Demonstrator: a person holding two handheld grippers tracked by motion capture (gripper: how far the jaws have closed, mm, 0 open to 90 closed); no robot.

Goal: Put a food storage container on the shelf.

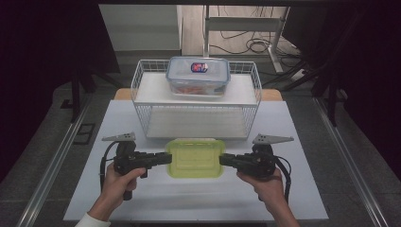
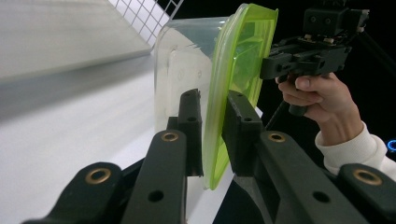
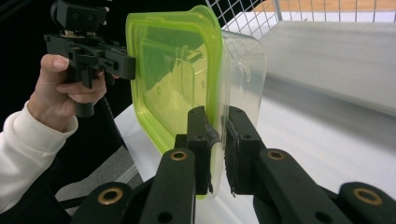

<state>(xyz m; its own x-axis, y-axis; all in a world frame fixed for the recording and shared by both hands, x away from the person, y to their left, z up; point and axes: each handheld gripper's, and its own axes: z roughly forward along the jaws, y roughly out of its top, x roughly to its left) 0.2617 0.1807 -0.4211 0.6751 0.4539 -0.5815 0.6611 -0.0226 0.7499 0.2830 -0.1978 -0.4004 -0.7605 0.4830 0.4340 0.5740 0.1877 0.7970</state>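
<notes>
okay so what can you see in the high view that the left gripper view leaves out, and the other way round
High view alone: the blue-lidded box on top of the wire rack, and both grippers at opposite ends of the green-lidded box. Left gripper view alone: close up, the left gripper has its jaws clamped over the lid's rim, and the clear tub under the lid shows. Shared: the green-lidded box, the rack's mesh, the right gripper and the table.

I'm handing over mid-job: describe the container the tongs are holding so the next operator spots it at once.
Start at the white wire rack at the back of the white table; just in front of it, the container is gripped at either end by the left tongs and right tongs. It has a lime-green lid on a clear body, unlike the blue-rimmed clear box sitting on top of the rack.
</notes>
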